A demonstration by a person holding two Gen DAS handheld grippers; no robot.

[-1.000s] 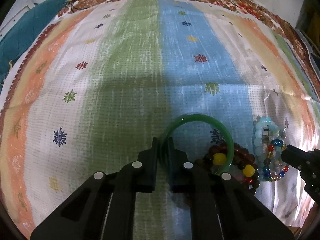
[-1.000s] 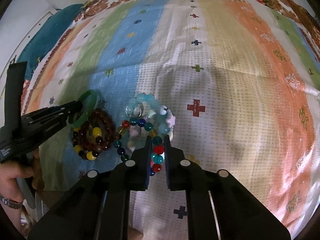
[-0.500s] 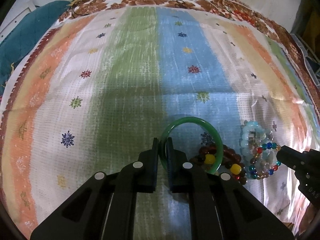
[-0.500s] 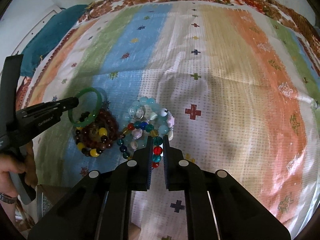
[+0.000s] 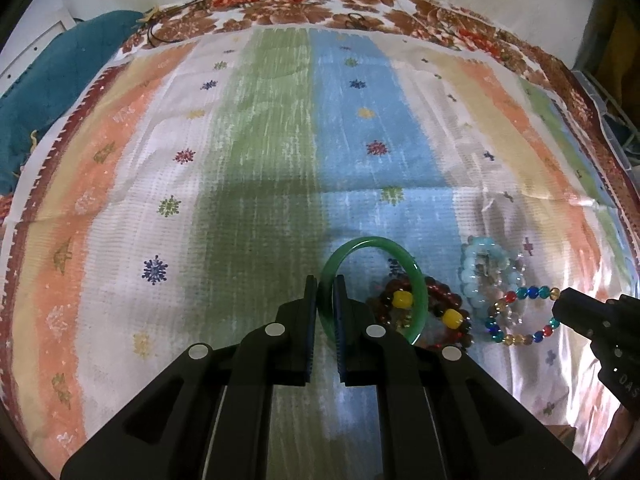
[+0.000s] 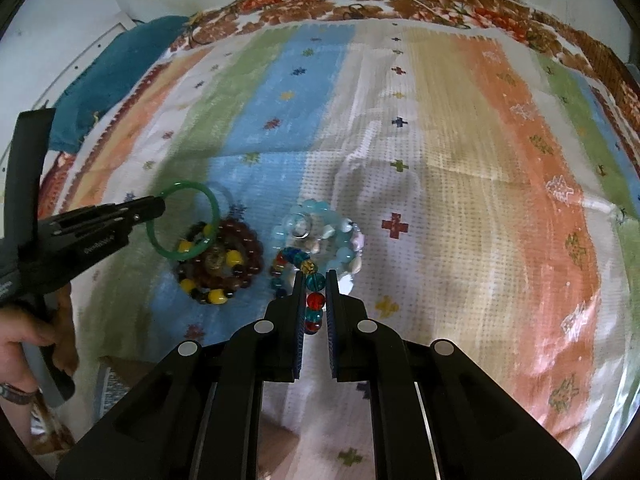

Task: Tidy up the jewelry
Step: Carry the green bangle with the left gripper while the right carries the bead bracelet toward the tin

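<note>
My left gripper is shut on the rim of a green bangle, which hangs lifted off the striped cloth. From the right wrist view the same green bangle stands out from the left gripper. My right gripper is shut on a multicoloured bead bracelet, raised above the cloth. A dark red and yellow bead bracelet lies below the bangle. Beside it rests a pale blue bead bracelet.
A teal cloth lies at the far left beyond the striped cloth. A floral border runs along the far edge. A person's hand holds the left gripper at the near left. The table's near edge sits just below the grippers.
Both grippers have risen, lifting the green bangle and the multicoloured bracelet up off the pile; the other bracelets stay on the cloth.
</note>
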